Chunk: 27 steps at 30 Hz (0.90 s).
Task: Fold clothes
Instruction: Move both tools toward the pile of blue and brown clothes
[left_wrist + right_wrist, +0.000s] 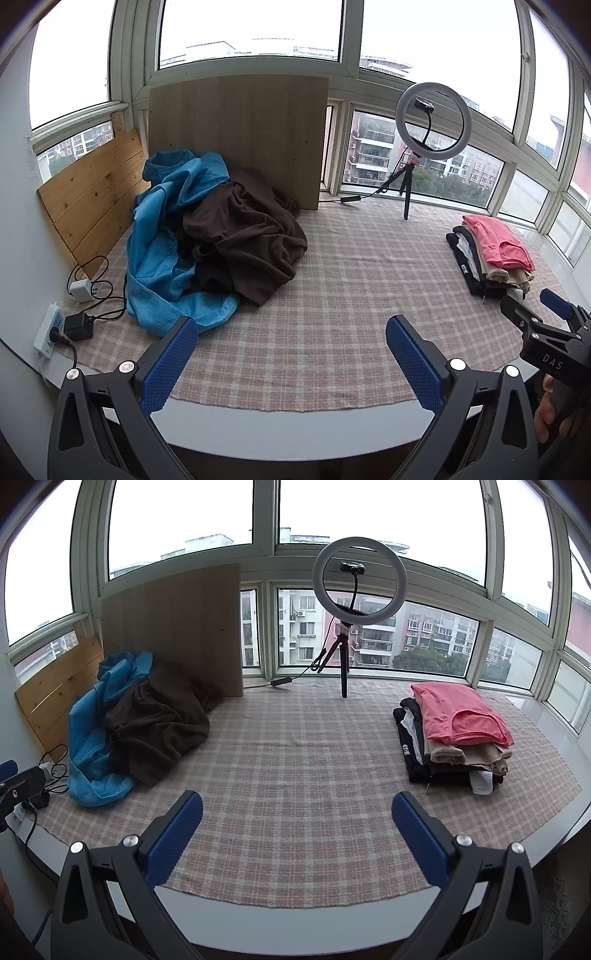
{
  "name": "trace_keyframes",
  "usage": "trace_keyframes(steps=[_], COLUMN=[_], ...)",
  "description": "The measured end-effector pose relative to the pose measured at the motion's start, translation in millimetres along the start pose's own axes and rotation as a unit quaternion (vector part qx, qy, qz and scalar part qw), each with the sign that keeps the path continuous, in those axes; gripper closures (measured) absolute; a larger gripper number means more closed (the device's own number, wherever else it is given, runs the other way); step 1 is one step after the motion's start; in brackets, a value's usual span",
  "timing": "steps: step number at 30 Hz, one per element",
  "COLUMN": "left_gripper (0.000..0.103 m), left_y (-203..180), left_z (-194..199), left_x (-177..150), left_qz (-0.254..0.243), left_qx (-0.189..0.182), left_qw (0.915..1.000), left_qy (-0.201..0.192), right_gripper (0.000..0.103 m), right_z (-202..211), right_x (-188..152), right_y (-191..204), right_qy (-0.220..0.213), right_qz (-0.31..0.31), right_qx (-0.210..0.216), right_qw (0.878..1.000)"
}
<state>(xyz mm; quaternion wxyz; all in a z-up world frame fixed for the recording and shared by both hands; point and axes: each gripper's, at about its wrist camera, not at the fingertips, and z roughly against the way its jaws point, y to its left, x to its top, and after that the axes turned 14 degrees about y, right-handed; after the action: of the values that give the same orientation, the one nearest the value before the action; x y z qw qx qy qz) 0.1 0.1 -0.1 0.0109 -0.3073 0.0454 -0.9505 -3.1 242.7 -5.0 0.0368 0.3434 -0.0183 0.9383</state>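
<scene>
Plaid cloth [295,753] bare mid-table. Crumpled heap, blue garment [162,236] under brown garment [247,236], far left, nearer left gripper [291,354]. Folded stack [454,734] far right, nearer right gripper [297,834]. Both grippers spread wide, holding nothing.

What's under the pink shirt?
Under the pink shirt lies a folded stack: beige, black and white clothes show at the edges. How many are in it is hidden.
</scene>
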Motion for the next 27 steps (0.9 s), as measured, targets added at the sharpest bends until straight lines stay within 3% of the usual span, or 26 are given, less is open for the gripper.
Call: trace_keyframes(steps=[7,27], left_gripper=[0.001,0.001], left_y=[17.6,48.4], left_z=[-7.2,-26.0], left_x=[0.0,16.5], left_qz=[0.022,0.101], left_qx=[-0.008,0.08], left_qw=[0.9997,0.9916], left_qy=[0.007,0.009], right_gripper=[0.0,0.0], right_z=[-8.2,-60.5], right_x=[10.4,58.6], right_y=[24.2,66.1], right_qy=[0.004,0.018], right_qz=[0.031,0.103], right_qx=[0.002,0.084], right_qw=[0.999,0.991])
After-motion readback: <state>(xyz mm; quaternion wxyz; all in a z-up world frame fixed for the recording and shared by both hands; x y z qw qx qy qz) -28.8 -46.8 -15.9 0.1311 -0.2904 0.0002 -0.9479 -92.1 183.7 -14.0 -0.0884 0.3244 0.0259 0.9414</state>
